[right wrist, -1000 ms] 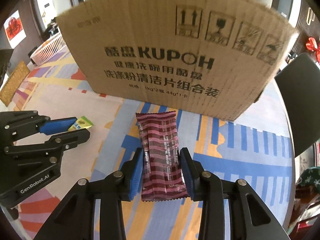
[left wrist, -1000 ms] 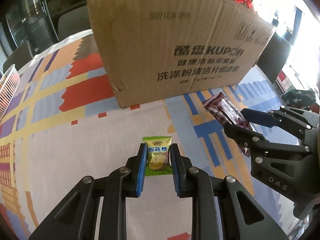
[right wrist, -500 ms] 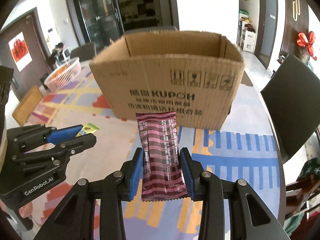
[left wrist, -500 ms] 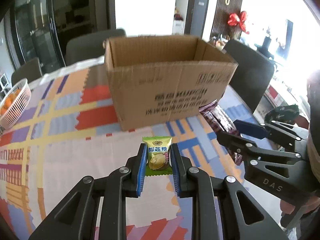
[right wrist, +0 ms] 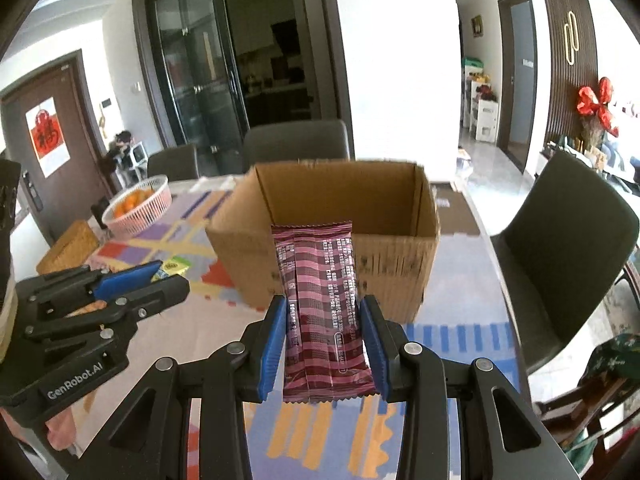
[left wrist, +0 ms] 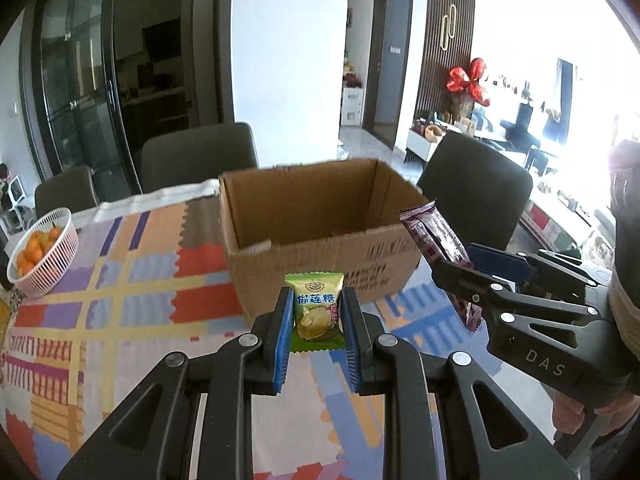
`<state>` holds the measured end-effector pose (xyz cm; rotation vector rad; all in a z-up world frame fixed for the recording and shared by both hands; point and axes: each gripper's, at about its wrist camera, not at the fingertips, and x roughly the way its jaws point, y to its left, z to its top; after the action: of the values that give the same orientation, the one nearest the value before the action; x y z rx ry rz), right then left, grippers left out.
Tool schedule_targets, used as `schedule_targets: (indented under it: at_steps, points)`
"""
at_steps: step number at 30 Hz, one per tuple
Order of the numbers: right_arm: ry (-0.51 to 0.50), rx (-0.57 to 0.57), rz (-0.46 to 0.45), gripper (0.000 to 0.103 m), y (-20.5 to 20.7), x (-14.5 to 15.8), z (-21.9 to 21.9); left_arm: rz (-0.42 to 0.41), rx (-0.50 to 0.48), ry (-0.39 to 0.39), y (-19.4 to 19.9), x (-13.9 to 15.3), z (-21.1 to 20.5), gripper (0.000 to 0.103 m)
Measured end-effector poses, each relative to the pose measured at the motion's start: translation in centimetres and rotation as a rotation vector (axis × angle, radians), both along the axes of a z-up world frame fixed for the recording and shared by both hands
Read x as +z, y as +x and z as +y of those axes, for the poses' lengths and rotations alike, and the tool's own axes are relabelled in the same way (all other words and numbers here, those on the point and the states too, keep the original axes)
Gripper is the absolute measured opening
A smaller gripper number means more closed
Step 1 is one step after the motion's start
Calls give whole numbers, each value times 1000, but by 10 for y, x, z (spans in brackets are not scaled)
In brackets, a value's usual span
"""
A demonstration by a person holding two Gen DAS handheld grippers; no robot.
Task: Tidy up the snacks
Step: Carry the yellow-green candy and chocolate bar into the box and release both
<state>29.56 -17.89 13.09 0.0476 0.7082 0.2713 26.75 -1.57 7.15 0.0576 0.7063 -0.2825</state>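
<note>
Your left gripper (left wrist: 316, 320) pinches a candy (left wrist: 316, 312), right gripper (right wrist: 326, 336) clamps a wafer pack (right wrist: 322, 304); carry step. Next: reach over the box (right wrist: 320, 196), release.

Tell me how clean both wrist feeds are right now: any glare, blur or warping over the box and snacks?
Left wrist: window glare blows out the right edge; green candy in the left gripper is sharp. Right wrist: evenly lit, maroon bar in the right gripper crisp, cardboard box rim slightly motion-blurred. Both: fisheye bends door frames and darkens corners.
</note>
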Motion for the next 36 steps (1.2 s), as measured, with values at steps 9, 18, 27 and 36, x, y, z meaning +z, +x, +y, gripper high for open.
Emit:
schedule_targets:
  at_steps: [9, 18, 27, 36]
  points:
    - [0, -10, -50, 38, 25, 31, 1, -27, 8, -24, 30, 25, 2, 24]
    - [-14, -9, -27, 38, 66, 46, 3, 19, 11, -38, 76, 34, 3, 24]
    - [-62, -22, -5, 38, 102, 41, 5, 88, 21, -21, 122, 23, 2, 24]
    - [-70, -35, 69, 41, 134, 19, 4, 123, 71, 7, 147, 7, 1, 36]
